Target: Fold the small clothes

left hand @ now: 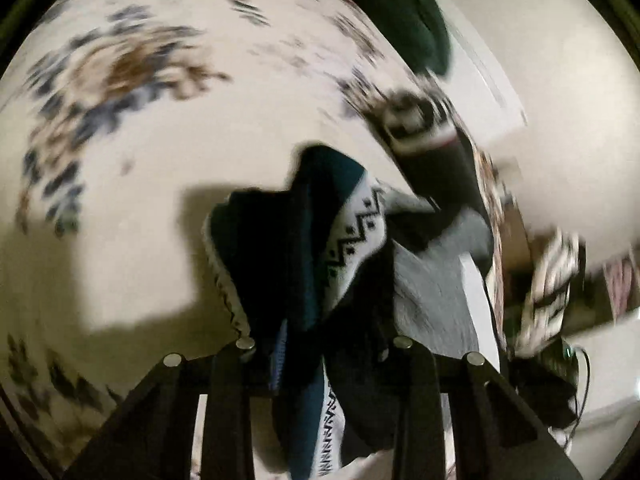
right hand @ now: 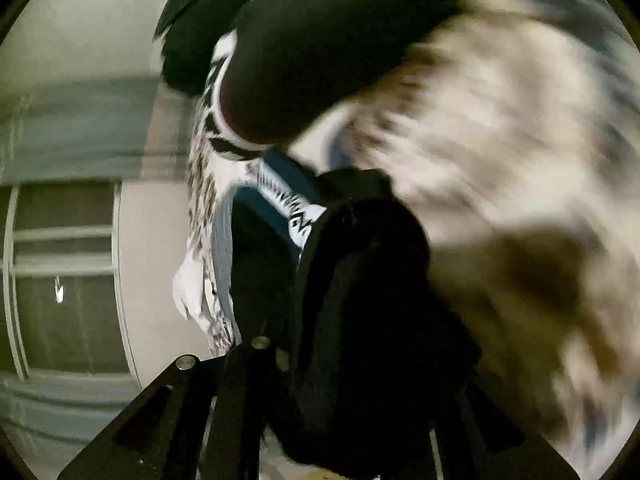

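Note:
A small sock (left hand: 320,248), dark teal with a white zigzag-patterned band, hangs bunched between the fingers of my left gripper (left hand: 324,344), which is shut on it. A grey cloth (left hand: 432,292) lies just to its right. The black body of my right gripper (left hand: 436,160) shows at the upper right, blurred. In the right wrist view, my right gripper (right hand: 340,344) is shut on a dark black fold of cloth (right hand: 360,280). That fold hides its right finger. The teal and white sock band (right hand: 292,208) shows just beyond. The large dark shape above it (right hand: 320,40) is blurred.
A cream bedspread with blue and brown flower print (left hand: 120,80) covers the surface under both grippers. A dark green cloth (left hand: 400,12) lies at the far edge. Pale wall and a window frame (right hand: 64,240) stand to the left in the right wrist view.

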